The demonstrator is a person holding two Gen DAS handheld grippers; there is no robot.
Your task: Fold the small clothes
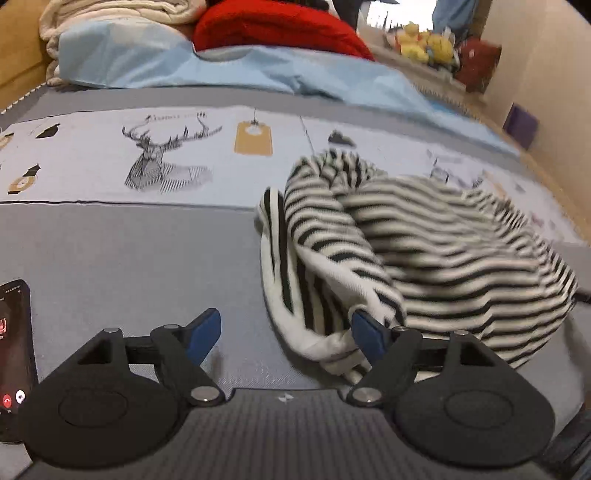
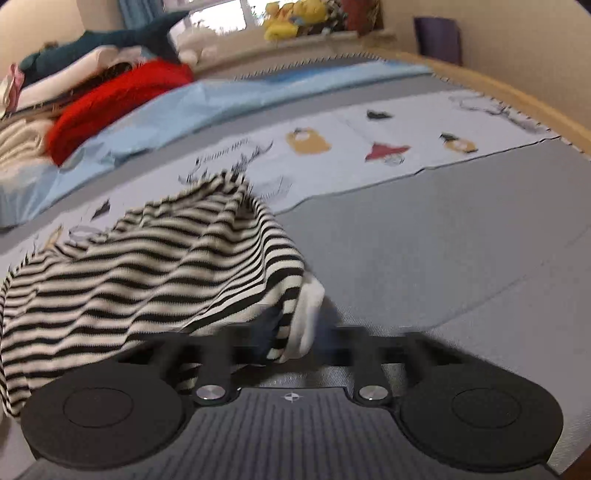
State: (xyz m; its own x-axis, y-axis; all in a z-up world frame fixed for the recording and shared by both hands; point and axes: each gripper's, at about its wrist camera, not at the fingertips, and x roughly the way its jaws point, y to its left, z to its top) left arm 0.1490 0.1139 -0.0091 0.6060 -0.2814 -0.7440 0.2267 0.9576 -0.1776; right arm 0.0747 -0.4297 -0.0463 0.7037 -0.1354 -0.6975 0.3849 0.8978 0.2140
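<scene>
Grey bedspread (image 1: 129, 251) bears striped garment (image 1: 424, 240) touching left claw (image 1: 286, 334).

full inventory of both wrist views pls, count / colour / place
striped garment: 1, black and white, bunched on the grey bed surface
printed sheet: 1, pale with deer print, across the bed
blue sheet: 1, light blue, behind it
red fabric: 1, far side
cream blankets: pile, far left
plush toys: several, yellow, windowsill
phone: 1, black, left edge
left gripper: open, right finger touching the garment
right gripper: blurred, garment edge between its fingers
</scene>
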